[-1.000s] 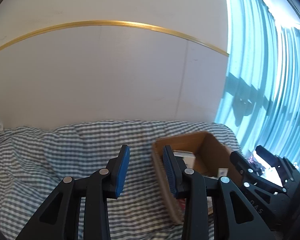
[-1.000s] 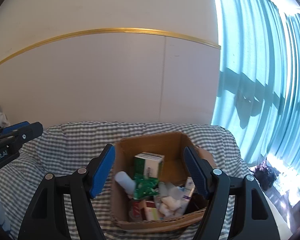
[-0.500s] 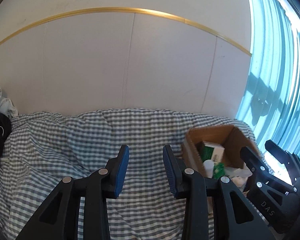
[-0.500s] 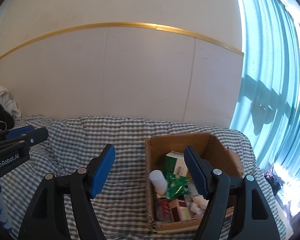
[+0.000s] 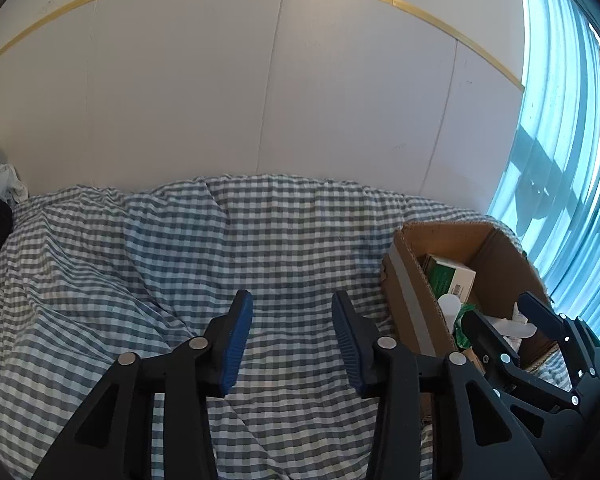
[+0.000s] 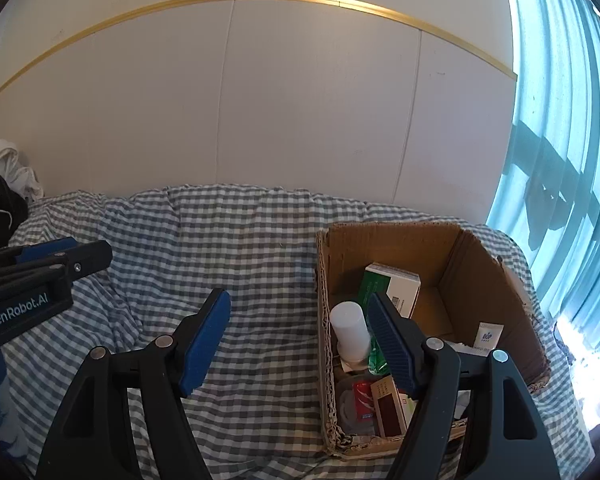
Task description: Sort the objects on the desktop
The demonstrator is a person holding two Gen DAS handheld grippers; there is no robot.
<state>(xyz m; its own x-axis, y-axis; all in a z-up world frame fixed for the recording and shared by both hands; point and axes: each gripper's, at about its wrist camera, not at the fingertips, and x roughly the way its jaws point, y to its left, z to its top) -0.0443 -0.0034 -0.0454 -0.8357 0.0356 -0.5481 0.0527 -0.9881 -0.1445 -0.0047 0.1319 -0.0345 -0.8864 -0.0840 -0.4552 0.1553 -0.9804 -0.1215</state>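
A brown cardboard box [image 6: 488,280] stands on the checked cloth [image 6: 240,248] at the right. It holds a green and white carton [image 6: 396,284], a white bottle [image 6: 350,326], a green packet, a red item and other small packs. The box also shows in the left wrist view [image 5: 404,280]. My right gripper [image 6: 298,340] is open and empty, above the cloth by the box's left wall. My left gripper [image 5: 292,340] is open and empty over bare cloth, left of the box. The right gripper shows at the right edge of the left wrist view [image 5: 512,320].
A white panelled wall [image 5: 260,100] with a gold strip runs behind the table. Blue curtains [image 6: 572,140] hang at the right. Dark and white clothes [image 6: 0,192] lie at the far left. The left gripper's body [image 6: 32,284] sits at the left of the right wrist view.
Both views have swung left, so the box sits further right in each. More bare cloth shows. Both grippers stay open and empty.
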